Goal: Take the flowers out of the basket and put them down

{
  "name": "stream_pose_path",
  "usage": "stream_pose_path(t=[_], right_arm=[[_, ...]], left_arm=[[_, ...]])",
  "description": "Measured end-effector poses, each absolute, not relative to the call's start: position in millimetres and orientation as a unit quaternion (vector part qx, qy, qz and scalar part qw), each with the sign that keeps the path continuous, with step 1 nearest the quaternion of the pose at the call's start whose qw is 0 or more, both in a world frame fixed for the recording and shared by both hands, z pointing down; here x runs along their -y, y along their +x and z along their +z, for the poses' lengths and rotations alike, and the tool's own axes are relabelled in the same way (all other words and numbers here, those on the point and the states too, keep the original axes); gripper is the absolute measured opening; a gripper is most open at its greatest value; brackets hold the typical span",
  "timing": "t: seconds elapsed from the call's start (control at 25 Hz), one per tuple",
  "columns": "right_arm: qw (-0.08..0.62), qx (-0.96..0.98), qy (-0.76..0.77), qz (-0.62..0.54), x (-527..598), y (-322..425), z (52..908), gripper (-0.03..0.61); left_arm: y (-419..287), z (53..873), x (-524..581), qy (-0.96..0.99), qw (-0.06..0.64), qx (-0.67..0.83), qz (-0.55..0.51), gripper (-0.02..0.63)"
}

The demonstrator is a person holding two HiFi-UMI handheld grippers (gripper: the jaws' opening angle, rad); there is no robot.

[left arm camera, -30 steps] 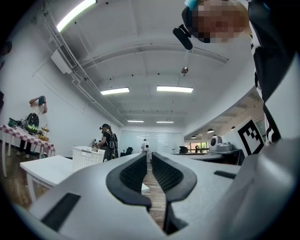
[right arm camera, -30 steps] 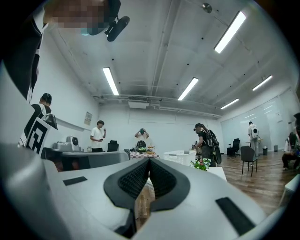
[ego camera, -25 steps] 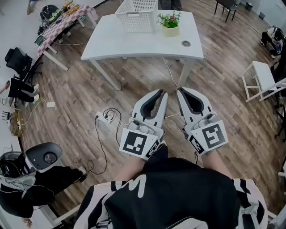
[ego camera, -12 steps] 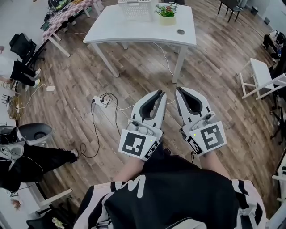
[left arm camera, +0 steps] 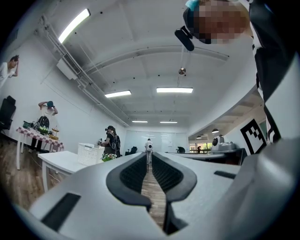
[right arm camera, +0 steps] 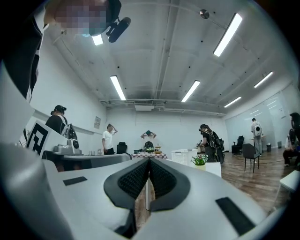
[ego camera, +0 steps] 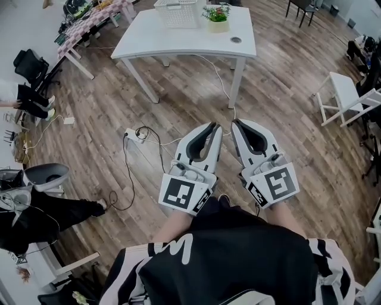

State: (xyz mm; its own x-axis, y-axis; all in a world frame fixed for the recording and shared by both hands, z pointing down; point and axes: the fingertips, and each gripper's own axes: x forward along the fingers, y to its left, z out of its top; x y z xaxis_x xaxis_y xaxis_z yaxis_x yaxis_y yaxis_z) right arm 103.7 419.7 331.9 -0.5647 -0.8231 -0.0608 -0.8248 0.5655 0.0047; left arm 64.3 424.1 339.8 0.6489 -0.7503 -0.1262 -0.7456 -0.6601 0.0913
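Note:
Far ahead stands a white table (ego camera: 178, 44). On it are a white lattice basket (ego camera: 177, 12) and, just right of it and outside it, a potted green plant with small flowers (ego camera: 217, 16). My left gripper (ego camera: 214, 127) and right gripper (ego camera: 235, 124) are held side by side over the wooden floor, well short of the table. Both are shut on nothing. The left gripper view shows the basket (left arm camera: 89, 153) and plant (left arm camera: 108, 158) small and distant. In the right gripper view the plant (right arm camera: 200, 160) stands beside the basket (right arm camera: 184, 156).
A power strip with cables (ego camera: 134, 134) lies on the floor between me and the table. A white stool (ego camera: 348, 98) is at the right. A person in black (ego camera: 41, 214) sits at the left, with a cluttered checked-cloth table (ego camera: 89, 18) beyond. Several people stand further off.
The table, basket and plant sit higher and smaller in the head view than a second ago. Both grippers stay shut and side by side.

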Motion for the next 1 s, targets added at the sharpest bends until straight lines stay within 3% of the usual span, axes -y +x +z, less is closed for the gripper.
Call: stream_pose_path(t=[1.0], right_arm=[[0.027, -0.883, -0.468, 0.026, -416, 59, 324, 0.017]], left_arm=[[22, 339, -419, 0.909, 0.024, 0.408, -0.078, 0.037]])
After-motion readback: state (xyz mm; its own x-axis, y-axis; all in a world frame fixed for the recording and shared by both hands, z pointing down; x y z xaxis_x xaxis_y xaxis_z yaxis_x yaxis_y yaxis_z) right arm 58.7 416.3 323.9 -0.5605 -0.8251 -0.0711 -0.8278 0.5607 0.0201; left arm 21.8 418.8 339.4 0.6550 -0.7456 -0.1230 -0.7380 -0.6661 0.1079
